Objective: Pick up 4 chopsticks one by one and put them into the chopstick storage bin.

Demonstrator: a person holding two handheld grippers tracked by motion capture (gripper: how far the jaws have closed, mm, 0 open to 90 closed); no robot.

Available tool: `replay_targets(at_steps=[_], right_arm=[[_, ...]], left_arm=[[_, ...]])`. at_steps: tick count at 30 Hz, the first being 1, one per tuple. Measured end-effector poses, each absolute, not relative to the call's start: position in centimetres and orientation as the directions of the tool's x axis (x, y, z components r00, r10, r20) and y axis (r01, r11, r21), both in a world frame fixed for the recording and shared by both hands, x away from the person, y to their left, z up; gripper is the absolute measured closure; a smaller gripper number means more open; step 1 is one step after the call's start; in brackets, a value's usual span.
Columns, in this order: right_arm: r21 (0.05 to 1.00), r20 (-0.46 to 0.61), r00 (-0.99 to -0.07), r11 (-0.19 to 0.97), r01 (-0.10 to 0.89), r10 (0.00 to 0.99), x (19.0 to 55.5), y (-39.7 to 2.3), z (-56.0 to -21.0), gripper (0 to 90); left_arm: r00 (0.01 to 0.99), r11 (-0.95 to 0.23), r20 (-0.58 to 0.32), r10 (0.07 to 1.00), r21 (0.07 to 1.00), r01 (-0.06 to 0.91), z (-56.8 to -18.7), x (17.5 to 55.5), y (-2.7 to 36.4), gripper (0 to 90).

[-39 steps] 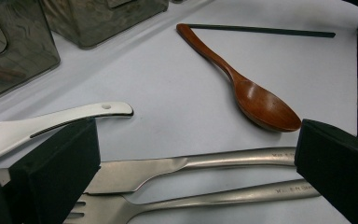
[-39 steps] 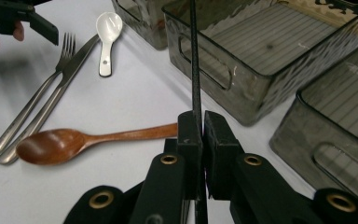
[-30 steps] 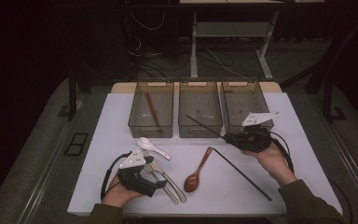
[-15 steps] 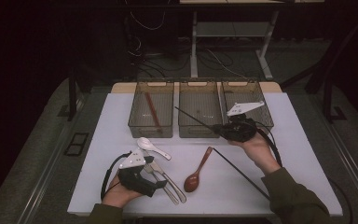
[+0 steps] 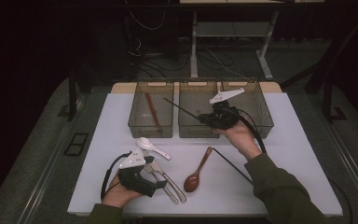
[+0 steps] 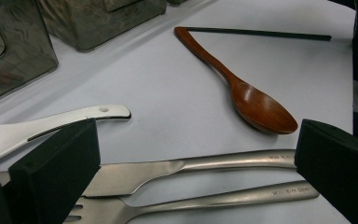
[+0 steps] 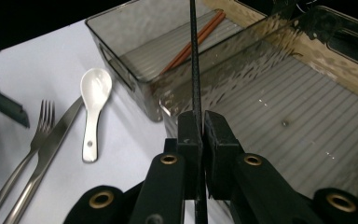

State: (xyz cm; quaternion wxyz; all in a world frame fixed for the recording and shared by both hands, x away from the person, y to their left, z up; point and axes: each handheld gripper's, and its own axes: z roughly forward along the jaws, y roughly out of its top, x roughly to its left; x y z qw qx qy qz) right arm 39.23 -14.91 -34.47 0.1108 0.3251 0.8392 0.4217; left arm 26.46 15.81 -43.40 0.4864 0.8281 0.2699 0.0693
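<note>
The right gripper (image 7: 199, 128) pinched a black chopstick (image 7: 195, 70), perhaps above the middle bin (image 5: 192, 132), while the left gripper (image 6: 191, 163) sat open.

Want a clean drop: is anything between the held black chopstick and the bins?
Nothing visible. The right tongs hold the black chopstick above the open middle bin; its tip points toward the left bin.

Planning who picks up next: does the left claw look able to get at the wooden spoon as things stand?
Probably yes. The left claw stands open and empty over the knife and fork; the wooden spoon lies just beyond on bare table, nothing between.
</note>
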Motion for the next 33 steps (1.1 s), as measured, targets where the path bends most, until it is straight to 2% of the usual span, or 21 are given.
replay_targets(at_steps=[19,33], right_arm=[[0.756,0.086,-0.751,0.449,0.477,0.654,43.7,-9.3,-34.2,85.5],[0.71,0.079,-0.721,0.469,0.526,0.689,47.6,-4.6,-35.3,85.4]], left_arm=[[0.85,-0.381,-0.146,0.506,0.846,0.373,-43.3,26.5,15.9,0.0],[0.849,-0.366,-0.159,0.504,0.851,0.377,-43.2,26.5,15.9,0.0]])
